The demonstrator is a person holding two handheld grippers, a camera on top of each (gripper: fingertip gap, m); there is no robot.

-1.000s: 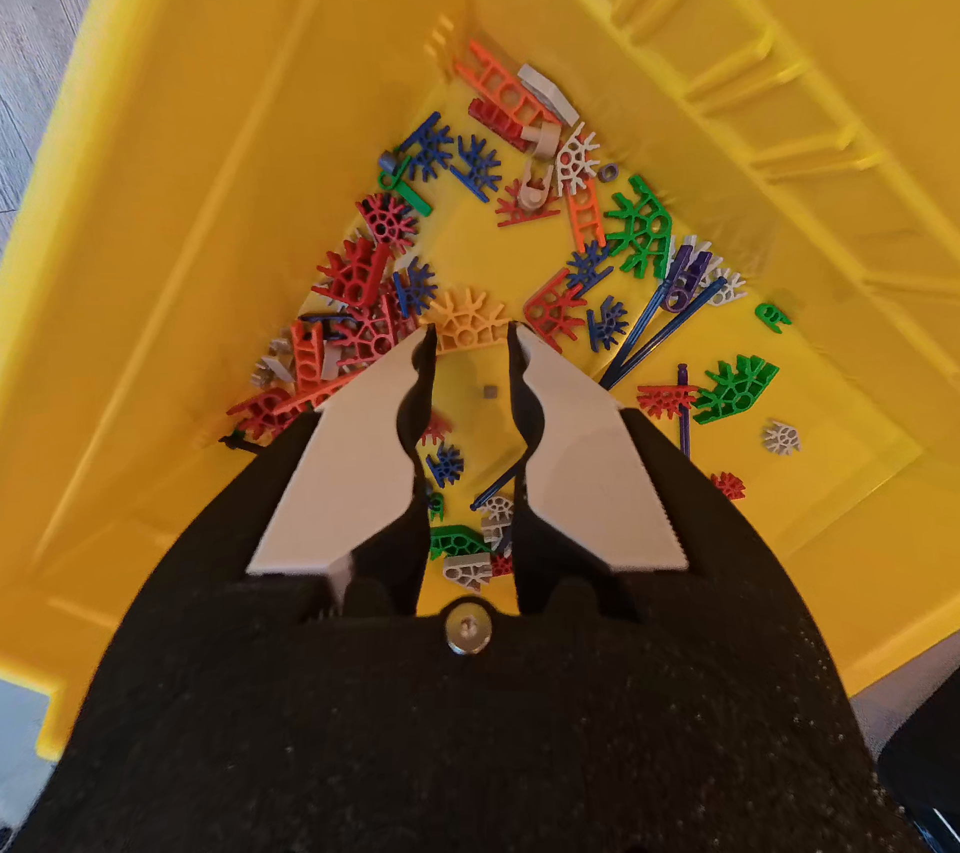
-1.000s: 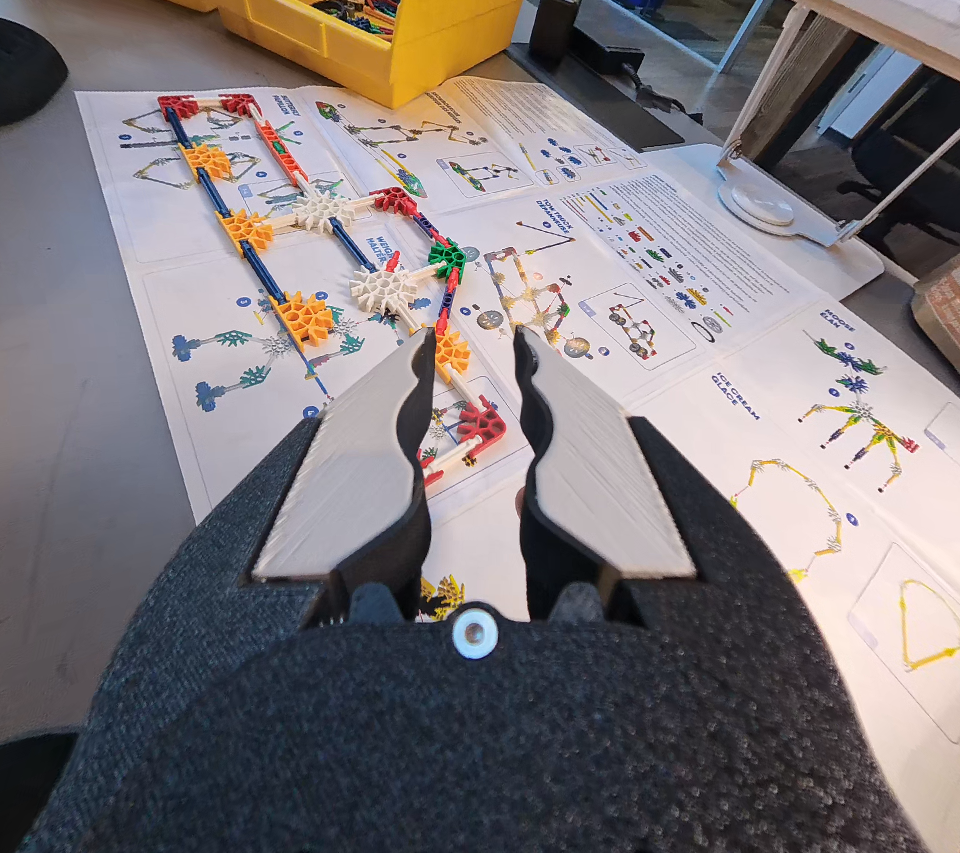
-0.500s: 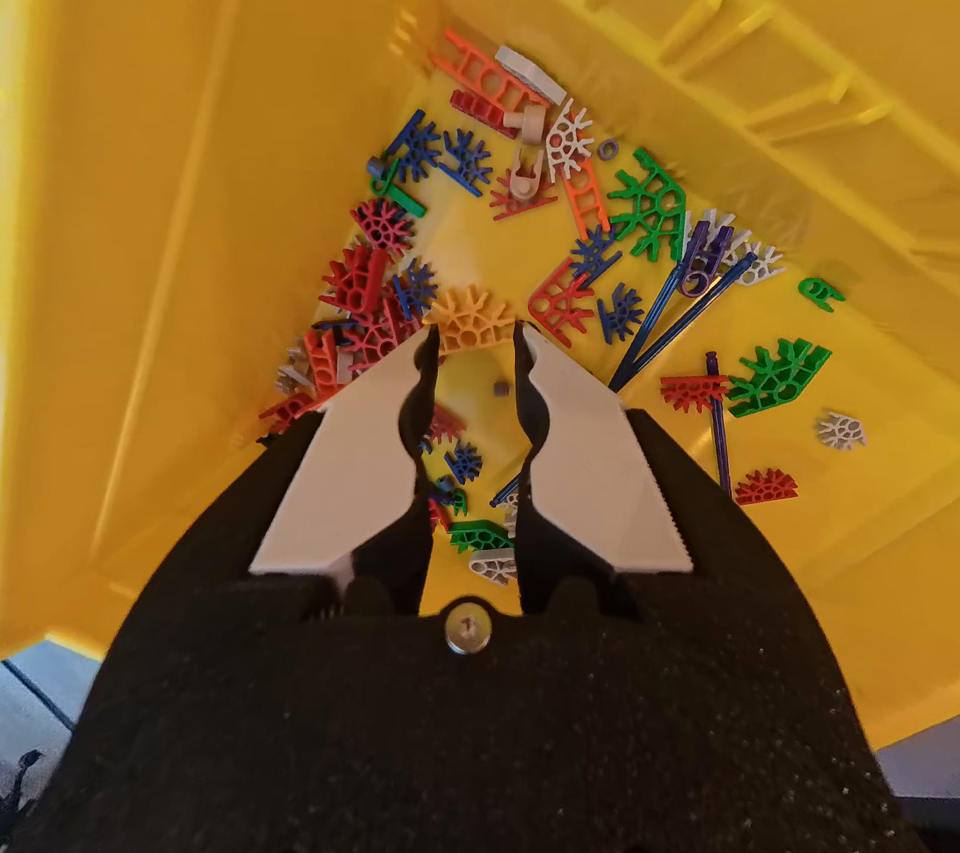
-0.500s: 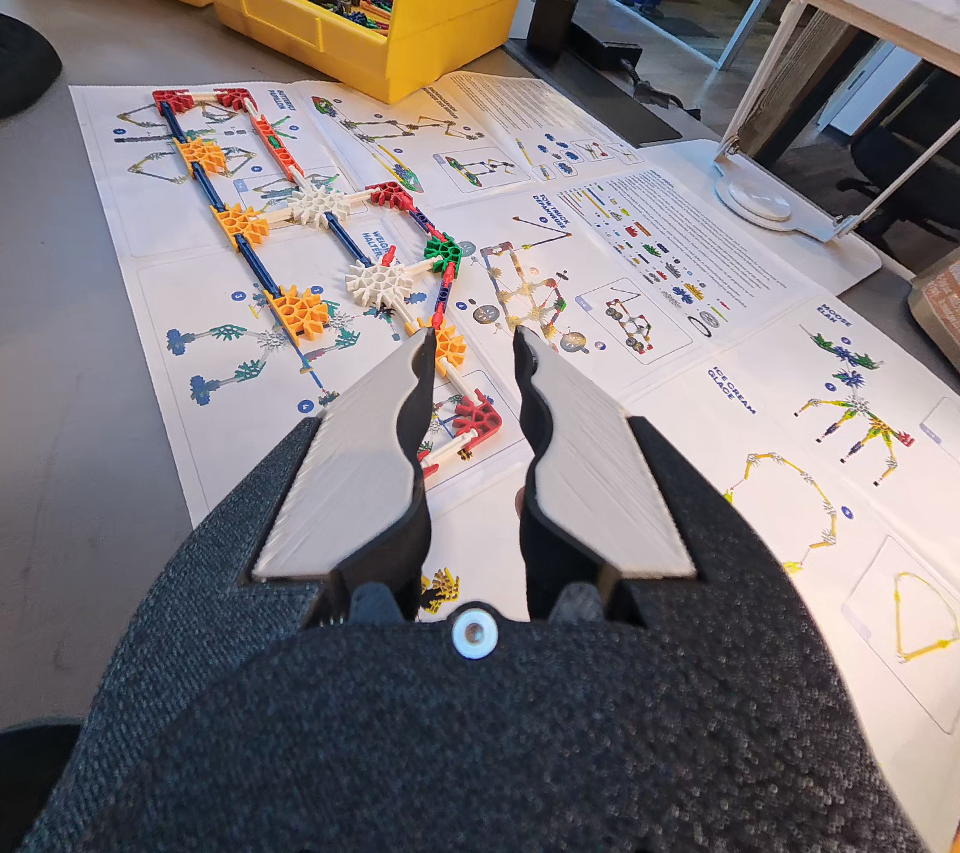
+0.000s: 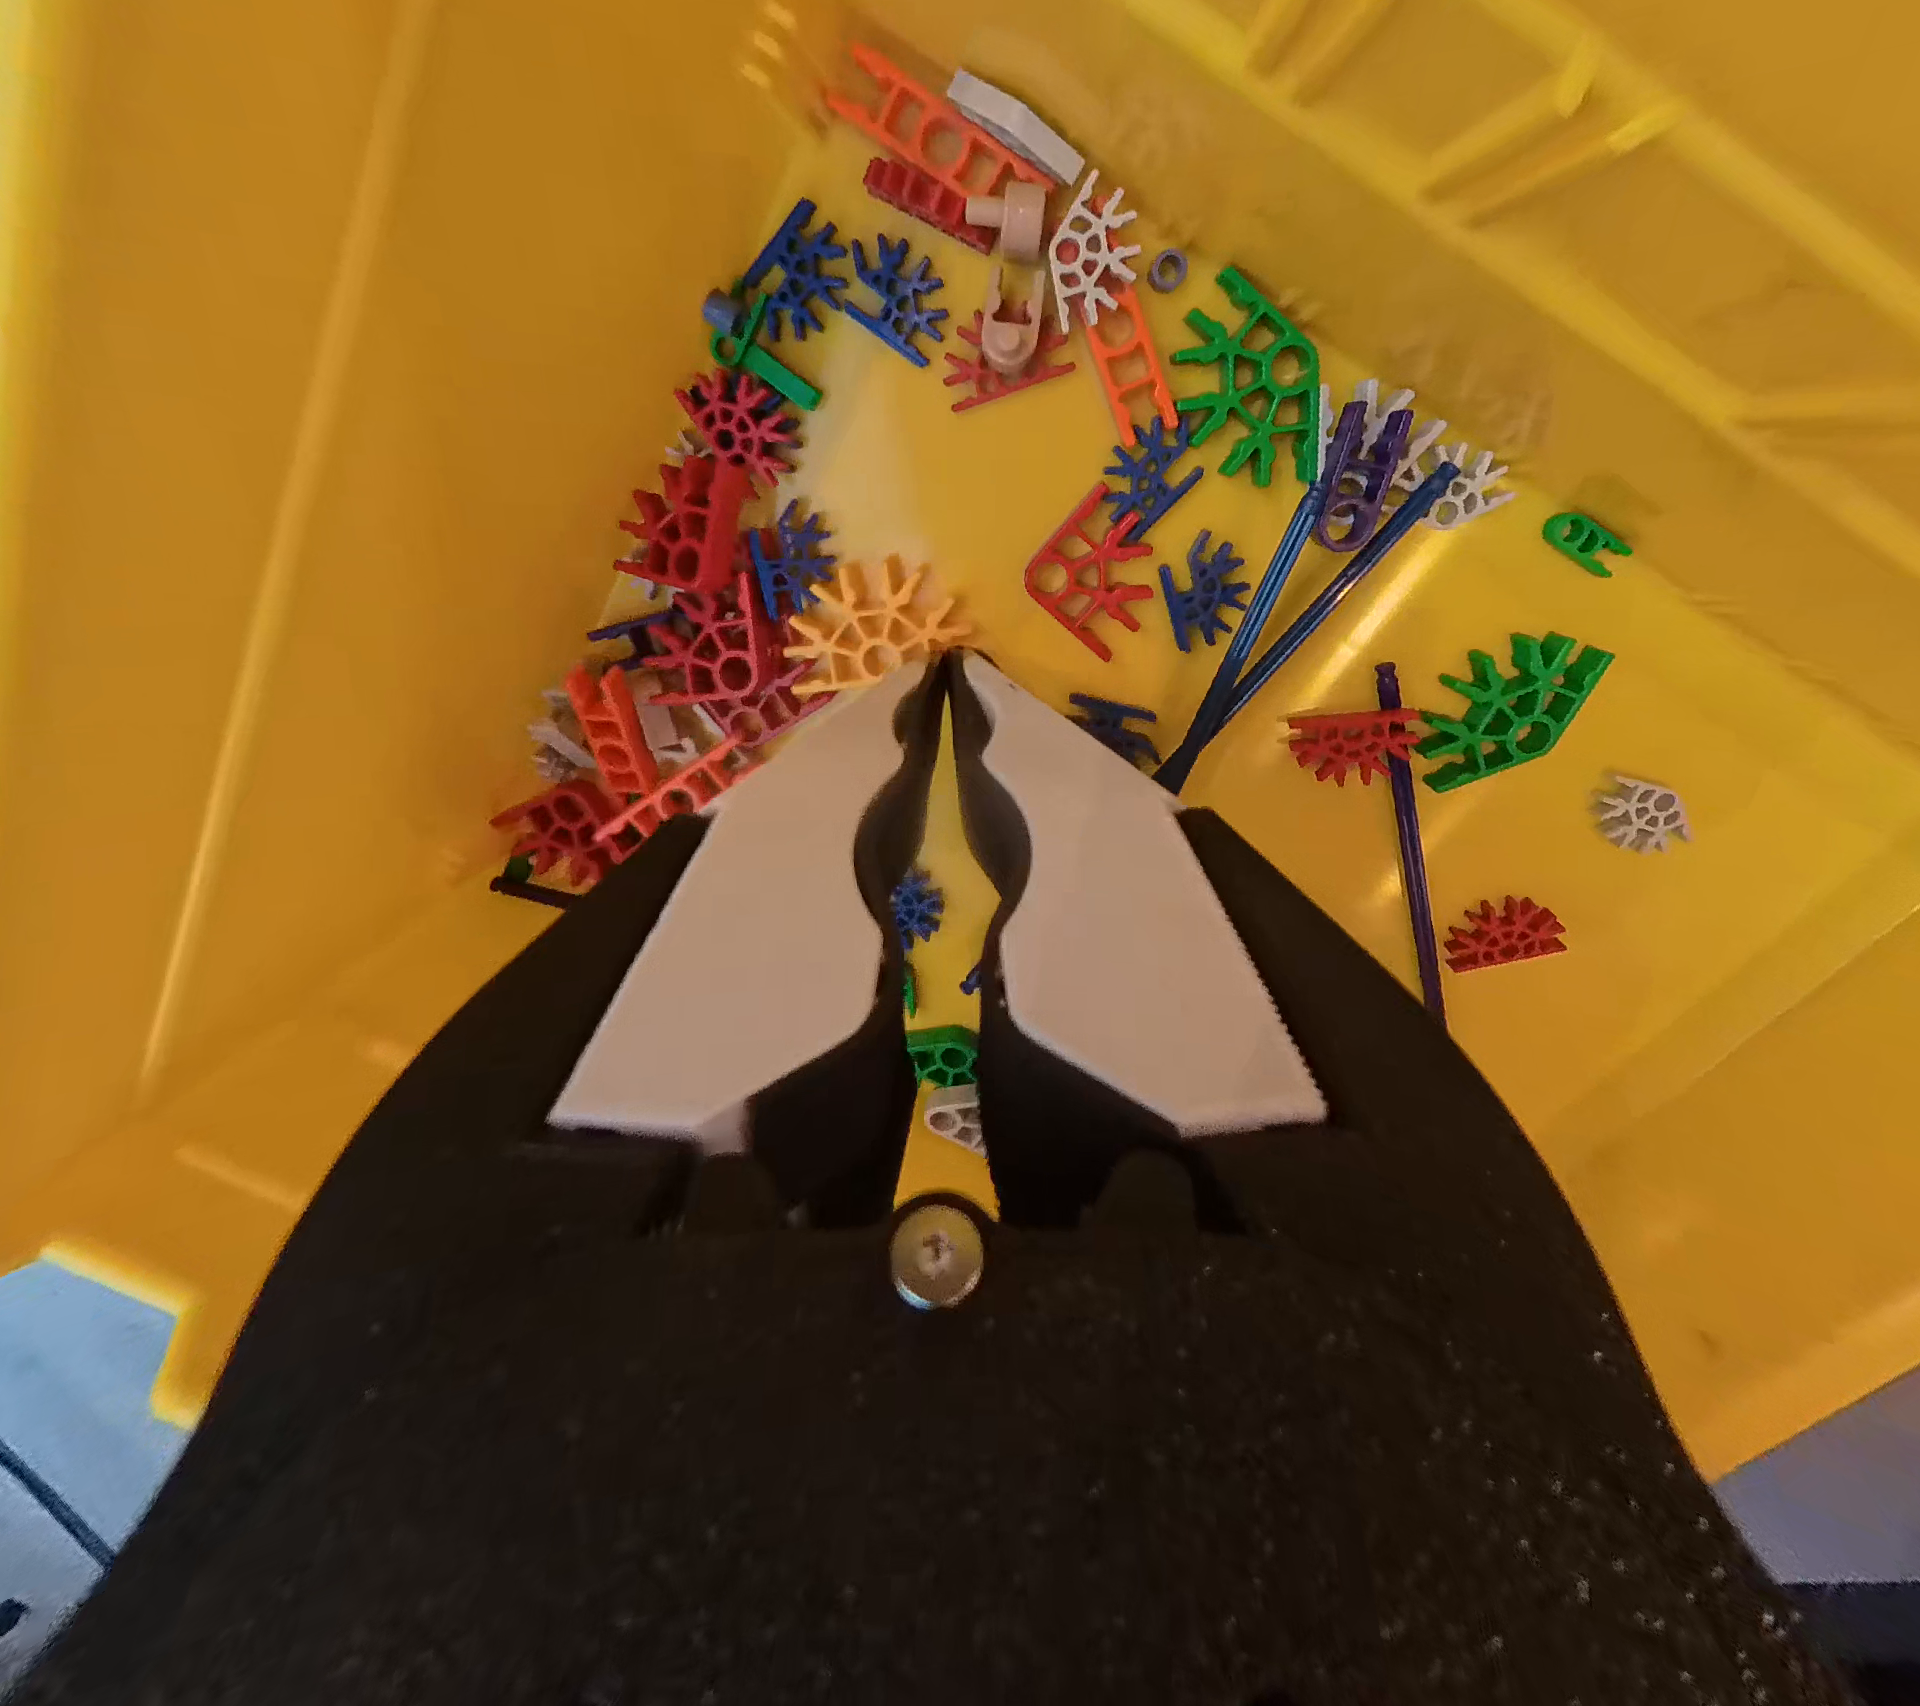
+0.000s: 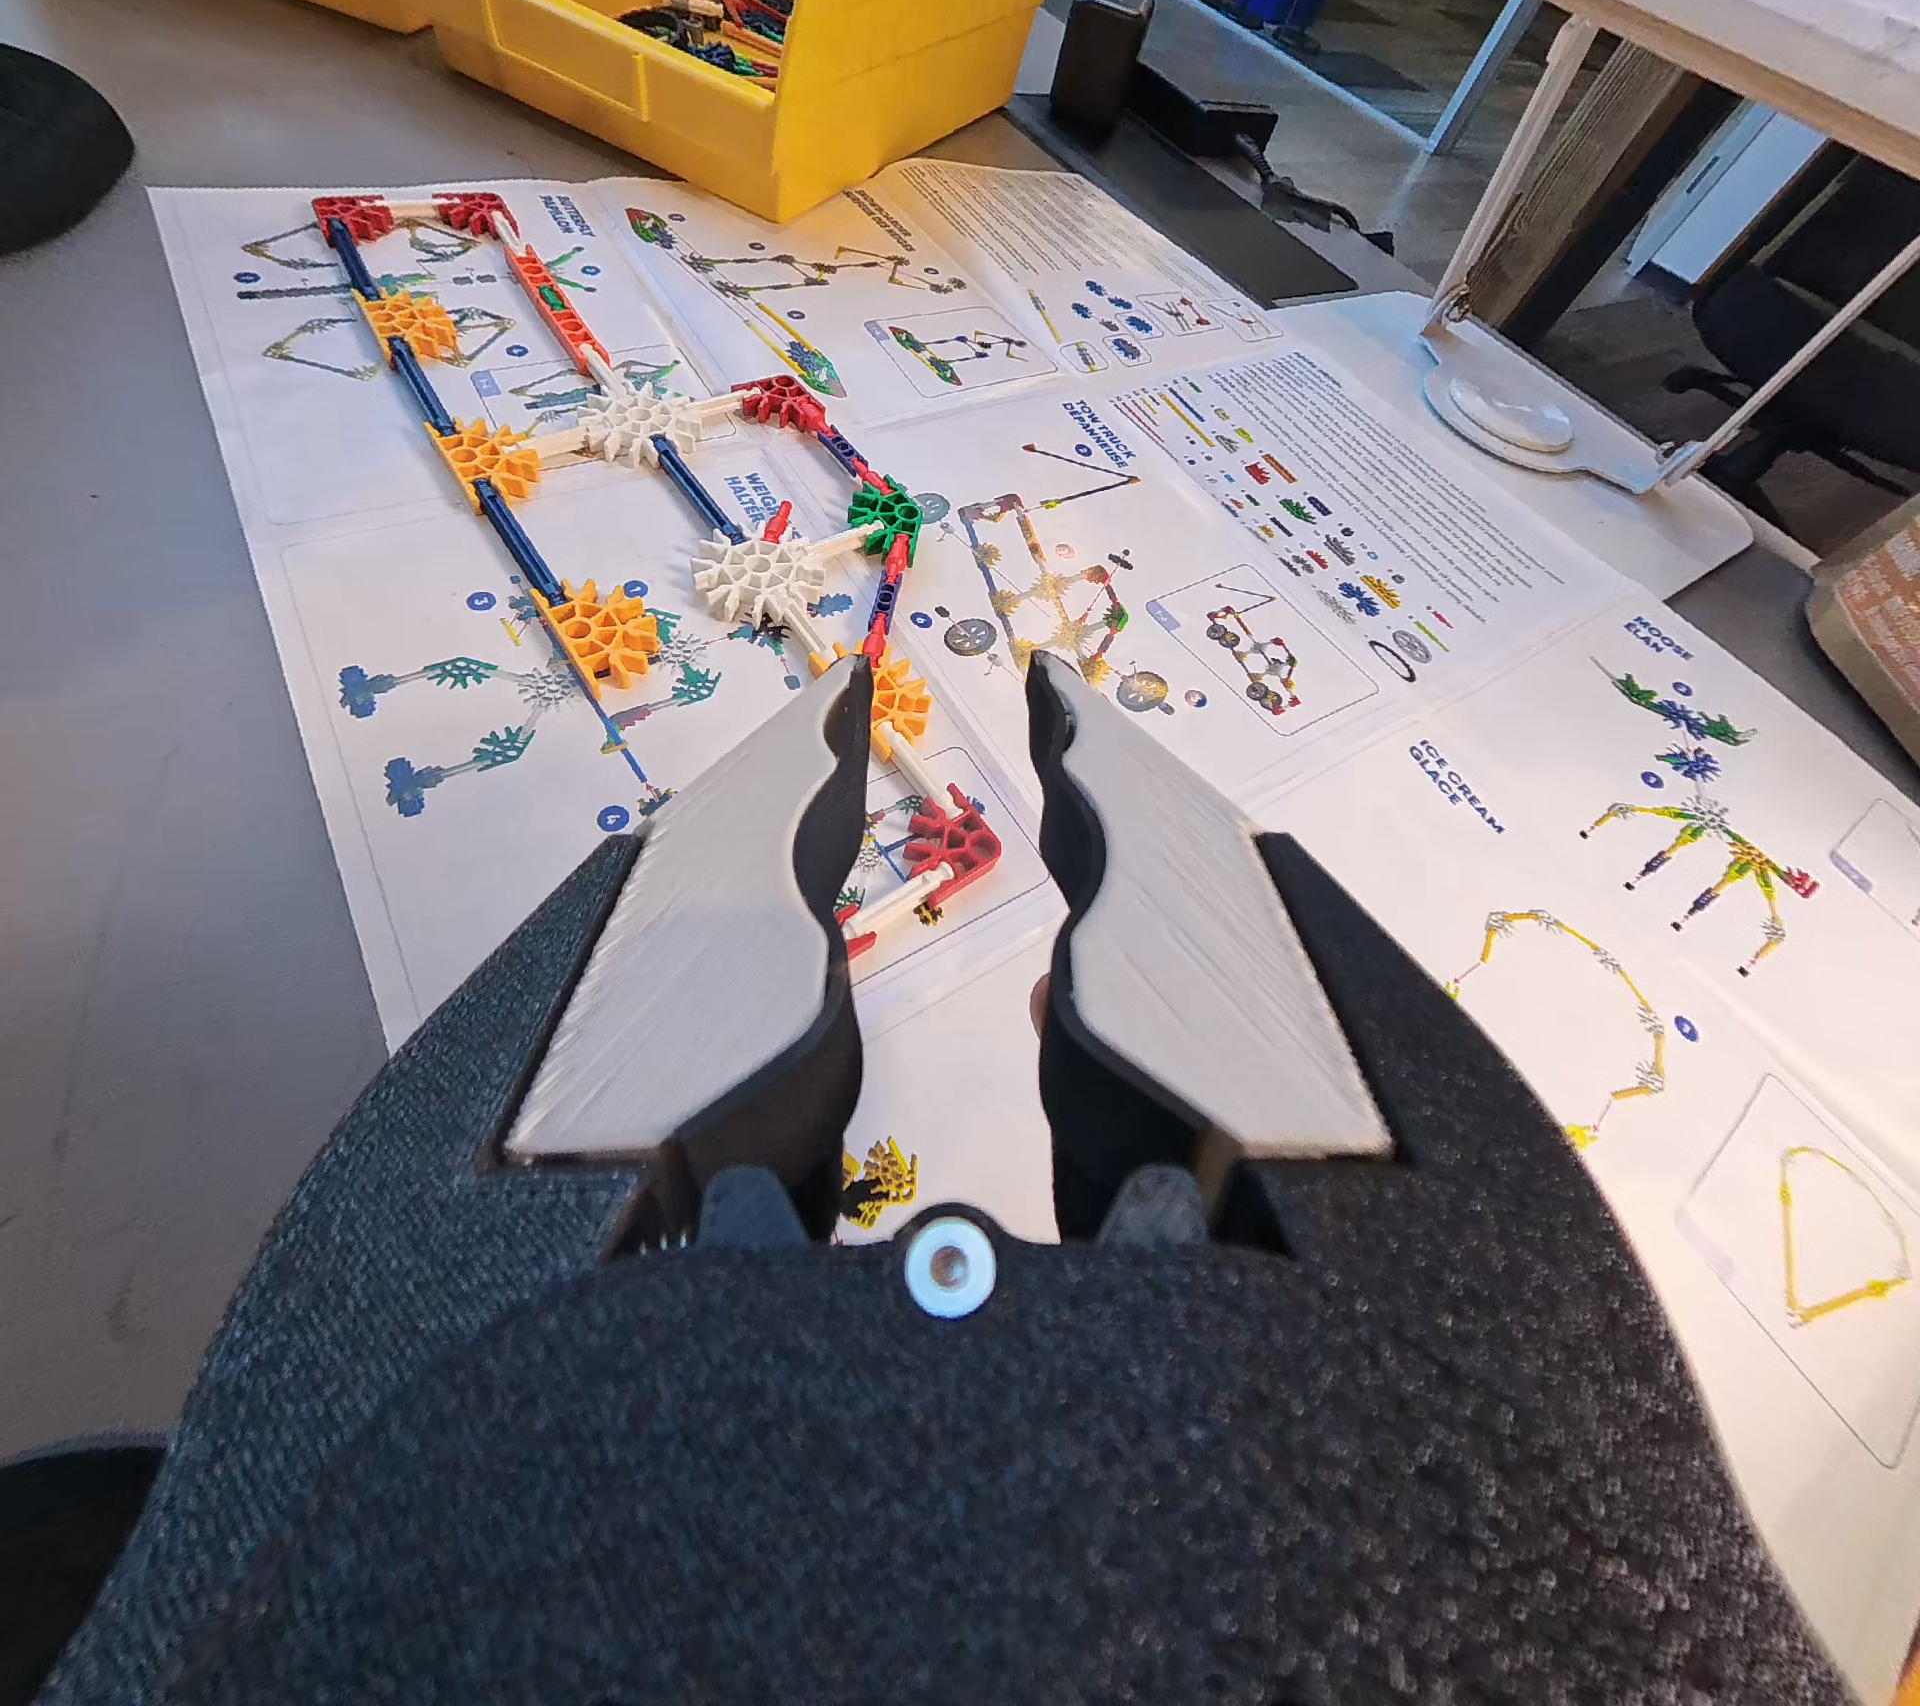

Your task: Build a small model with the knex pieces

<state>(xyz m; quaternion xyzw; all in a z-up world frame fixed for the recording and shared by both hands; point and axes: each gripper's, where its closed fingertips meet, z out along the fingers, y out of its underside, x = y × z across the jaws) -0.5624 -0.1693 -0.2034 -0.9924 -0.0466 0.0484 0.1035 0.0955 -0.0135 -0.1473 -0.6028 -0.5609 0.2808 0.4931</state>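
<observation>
In the left wrist view my left gripper is deep inside a yellow bin. Its jaws are pinched together on the lower right edge of a yellow-orange snowflake connector that lies on the bin floor. Red connectors are piled just left of it. In the right wrist view my right gripper is open and empty. It hovers over a flat rod-and-connector build lying on a white instruction sheet. An orange connector of the build shows between its fingers.
Blue, green, red, orange and grey connectors and blue rods lie scattered on the bin floor. On the table, two yellow bins with parts stand behind the sheet. A white stand base is at the right, a dark object at the left edge. My right fingertips sit around 70 cm from my left ones.
My left gripper moved deeper into the bin and closed from open onto the yellow-orange connector. My right gripper stayed open and shifted only slightly over the sheet.
</observation>
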